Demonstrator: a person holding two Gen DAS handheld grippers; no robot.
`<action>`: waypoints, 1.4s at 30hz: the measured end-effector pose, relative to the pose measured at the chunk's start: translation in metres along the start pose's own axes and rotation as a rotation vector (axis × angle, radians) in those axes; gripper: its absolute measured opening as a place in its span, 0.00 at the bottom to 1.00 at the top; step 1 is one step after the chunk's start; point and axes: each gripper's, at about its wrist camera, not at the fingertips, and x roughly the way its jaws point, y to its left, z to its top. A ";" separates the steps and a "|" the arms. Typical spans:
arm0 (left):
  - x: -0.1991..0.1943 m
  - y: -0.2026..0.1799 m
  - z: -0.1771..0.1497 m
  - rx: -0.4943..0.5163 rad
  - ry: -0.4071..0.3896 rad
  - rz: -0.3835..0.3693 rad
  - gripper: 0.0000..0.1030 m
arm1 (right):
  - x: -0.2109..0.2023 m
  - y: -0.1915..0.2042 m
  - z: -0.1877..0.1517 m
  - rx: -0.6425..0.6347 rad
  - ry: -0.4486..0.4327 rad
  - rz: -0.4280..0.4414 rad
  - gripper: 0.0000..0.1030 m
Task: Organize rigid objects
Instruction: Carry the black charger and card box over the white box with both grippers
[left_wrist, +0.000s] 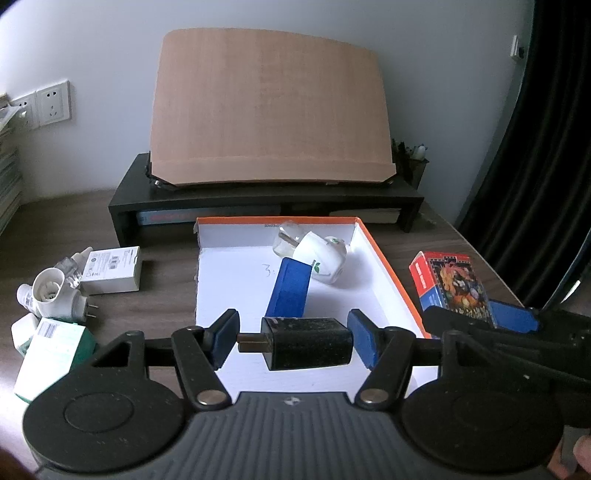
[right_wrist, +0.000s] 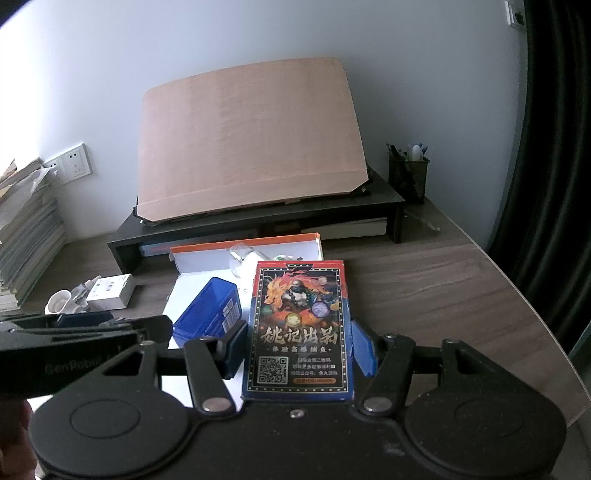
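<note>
Currently your left gripper (left_wrist: 293, 341) points down at a slant over the near end of the shallow box (left_wrist: 388, 273), its blue pads (left_wrist: 364, 341) closed across the black charger (left_wrist: 306, 347). One pad touches the body's right end; the metal plug end faces the left pad, and whether it touches there you cannot tell. The charger is a matte, scuffed, blocky cuboid.

Your right gripper (right_wrist: 299, 347) tilts down likewise, clamped on the card box (right_wrist: 299, 328), which stands upright between the pads: glossy printed cardboard, flat rectangle, QR code low on its face. From the left wrist view it sits just right of the shallow box's orange rim.

Shallow box: white card inside, orange edge, open top, lying on the dark wood-grain table (right_wrist: 424, 295). Inside it, a blue hard-plastic case (left_wrist: 290, 291), oblong, rounded corners, and beyond it a smooth white plug-in device (left_wrist: 319, 258) with a clear bottle end.

Left of the box, on the table: a small white carton (left_wrist: 112, 269), white cylindrical plug-in units (left_wrist: 51, 299), a green-and-white carton (left_wrist: 51, 354).

Far side: a bare wooden board (left_wrist: 269, 107) leaning on a black riser (left_wrist: 266, 201).
</note>
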 end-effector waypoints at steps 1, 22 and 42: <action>0.001 0.000 -0.001 -0.001 0.002 0.002 0.63 | 0.001 0.000 0.000 -0.002 0.001 0.002 0.69; 0.003 0.004 -0.017 -0.041 0.024 0.037 0.63 | 0.012 0.000 -0.008 -0.027 0.035 0.031 0.69; -0.006 0.003 -0.026 -0.029 0.016 0.060 0.63 | 0.013 0.007 -0.013 -0.037 0.055 0.035 0.69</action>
